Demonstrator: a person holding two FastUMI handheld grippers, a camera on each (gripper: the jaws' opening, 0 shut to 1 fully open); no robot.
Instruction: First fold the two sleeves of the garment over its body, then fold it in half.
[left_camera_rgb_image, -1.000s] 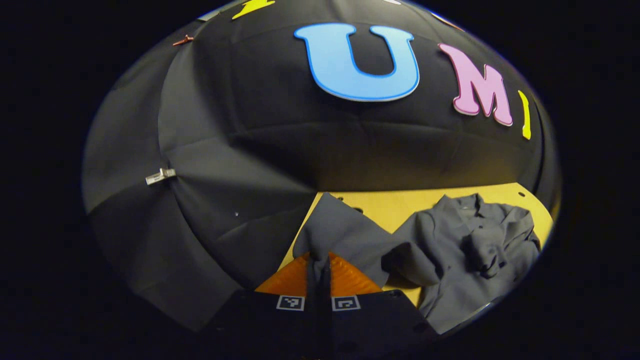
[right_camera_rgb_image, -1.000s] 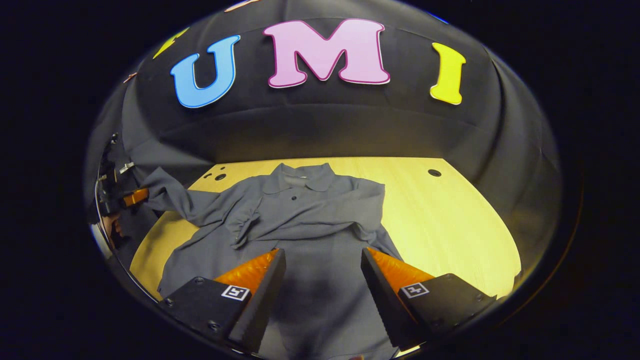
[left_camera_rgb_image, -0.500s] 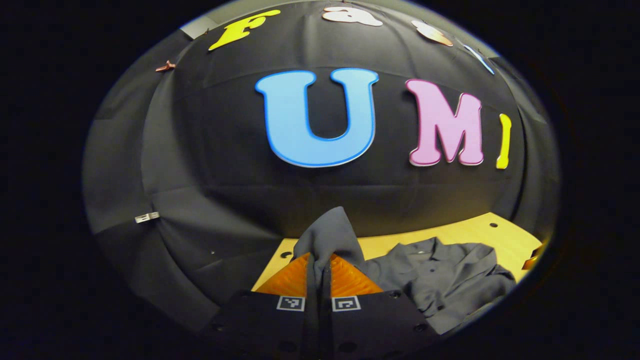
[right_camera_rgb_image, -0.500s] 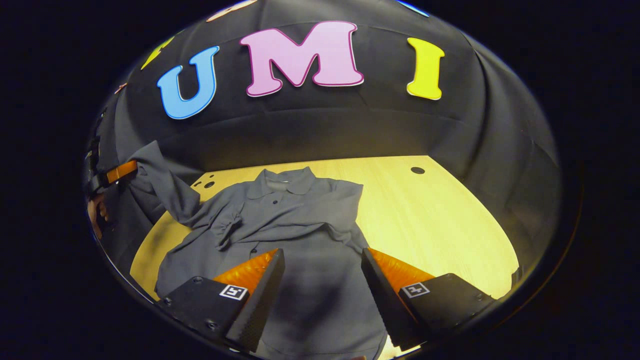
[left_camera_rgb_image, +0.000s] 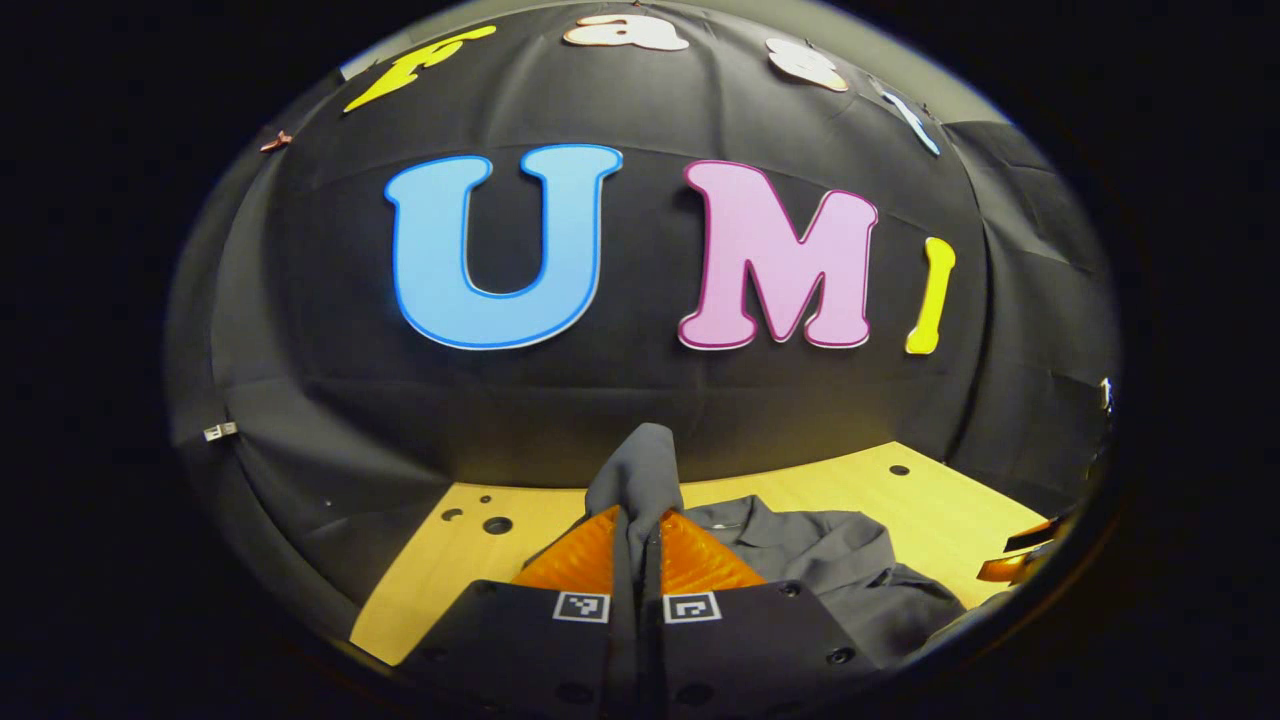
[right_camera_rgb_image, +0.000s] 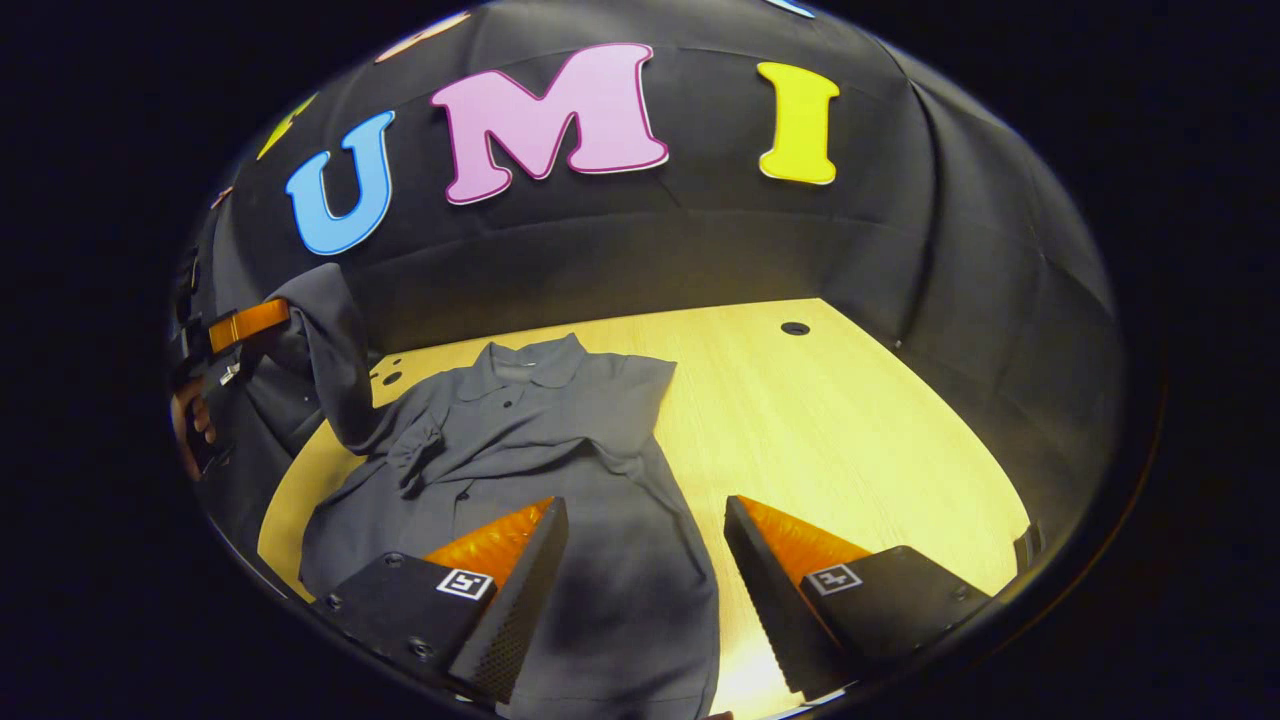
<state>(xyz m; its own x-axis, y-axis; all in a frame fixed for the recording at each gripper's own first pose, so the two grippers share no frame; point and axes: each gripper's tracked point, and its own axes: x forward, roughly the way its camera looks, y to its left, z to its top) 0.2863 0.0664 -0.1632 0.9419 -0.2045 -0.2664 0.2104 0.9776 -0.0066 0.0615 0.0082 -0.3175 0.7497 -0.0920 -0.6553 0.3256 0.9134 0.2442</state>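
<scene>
A grey collared shirt lies on the wooden table, collar toward the far wall; one sleeve is folded across its chest. My left gripper is shut on the cuff of the other sleeve, whose cloth bunches up above the fingers. In the right gripper view that left gripper hangs at the far left, raised above the table, with the sleeve drooping from it to the shirt's shoulder. My right gripper stands open over the shirt's lower part and its right edge, holding nothing. The shirt body lies to the right of the left gripper.
The wooden table has bare surface to the right of the shirt, with a small hole near the back. More holes lie at the table's far left. A hand holds the left gripper. The other gripper shows at the right edge.
My left gripper has lifted the sleeve higher and swung toward the shirt's middle, drawing the sleeve up off the table. The right gripper has drifted slightly right, still open.
</scene>
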